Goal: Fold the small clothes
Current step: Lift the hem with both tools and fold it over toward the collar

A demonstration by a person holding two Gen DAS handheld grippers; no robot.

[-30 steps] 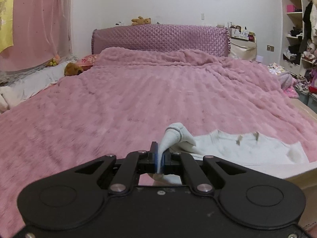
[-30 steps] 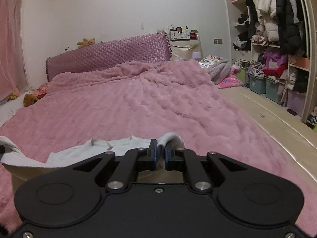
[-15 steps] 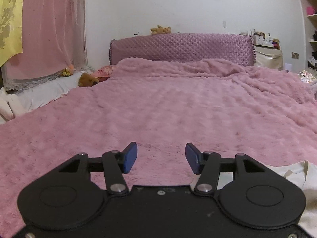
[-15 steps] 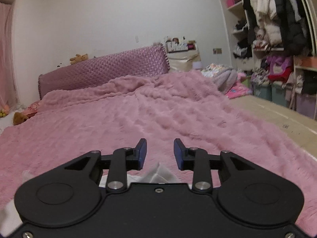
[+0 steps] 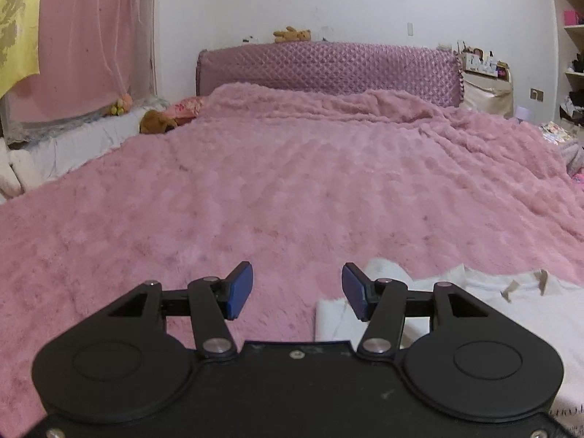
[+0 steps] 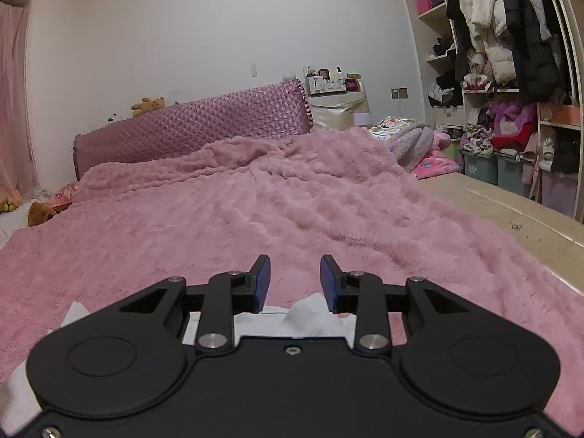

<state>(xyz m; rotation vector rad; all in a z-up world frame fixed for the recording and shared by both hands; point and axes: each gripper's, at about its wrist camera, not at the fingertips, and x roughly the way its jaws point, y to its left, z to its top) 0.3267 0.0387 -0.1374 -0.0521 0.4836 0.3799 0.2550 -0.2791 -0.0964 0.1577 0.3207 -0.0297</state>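
A small white garment (image 5: 503, 303) lies flat on the pink fluffy blanket (image 5: 310, 182) at the near edge of the bed. In the left wrist view it spreads to the lower right, partly under the gripper body. My left gripper (image 5: 297, 290) stands open above the blanket, with nothing between its blue pads and the garment's edge by its right finger. In the right wrist view the white garment (image 6: 310, 315) pokes up just below my right gripper (image 6: 295, 281), which is open and empty. Most of the cloth is hidden under the gripper bodies.
A purple quilted headboard (image 5: 328, 69) with a teddy bear (image 5: 292, 34) closes the far end. Soft toys and a pillow (image 5: 171, 115) lie at the far left. Shelves with hanging coats (image 6: 511, 36) and storage bins (image 6: 496, 168) stand to the right, beyond a beige floor strip (image 6: 492, 200).
Both grippers were shut on the garment's corners a second ago; both have let go and opened, and the cloth has dropped flat onto the blanket.
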